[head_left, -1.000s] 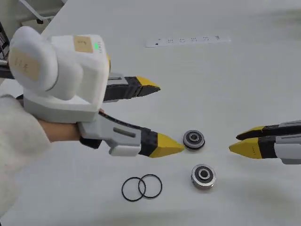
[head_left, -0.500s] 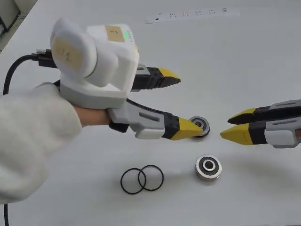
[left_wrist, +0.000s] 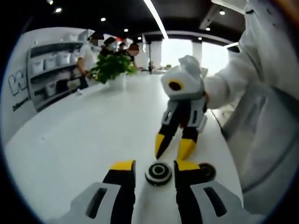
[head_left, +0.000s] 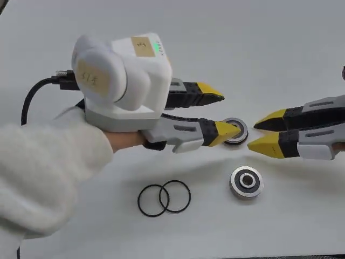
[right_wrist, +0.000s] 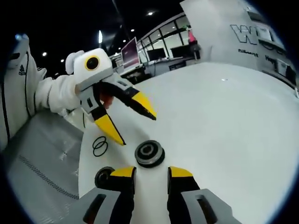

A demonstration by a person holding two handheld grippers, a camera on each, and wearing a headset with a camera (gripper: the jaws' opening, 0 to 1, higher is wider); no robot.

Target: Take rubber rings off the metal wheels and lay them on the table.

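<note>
**Wheel flanked from both sides, left tongs nearer**

On the white table [head_left: 280,48] a round metal wheel with a dark hub [head_left: 235,131] lies flat with its axle pointing up, so it has no long axis to line up with. In the head view it sits at 3 o'clock from the left gripper [head_left: 231,113], whose jaws are spread wide. The lower yellow tip touches or overlaps the wheel's rim. In the left gripper view the wheel lies between that gripper's two tips.

The right gripper [head_left: 252,134] faces it from 3 o'clock, jaws narrowly parted and holding nothing, with its tips just beside the rim.

A second metal wheel [head_left: 246,182] lies at 6 o'clock of the first. Two loose black rubber rings [head_left: 164,197] overlap at its 9 o'clock.

The left gripper is nearer, so it will probably steady the wheel while the right picks at a ring. Whether a ring remains on this wheel I cannot tell.
</note>
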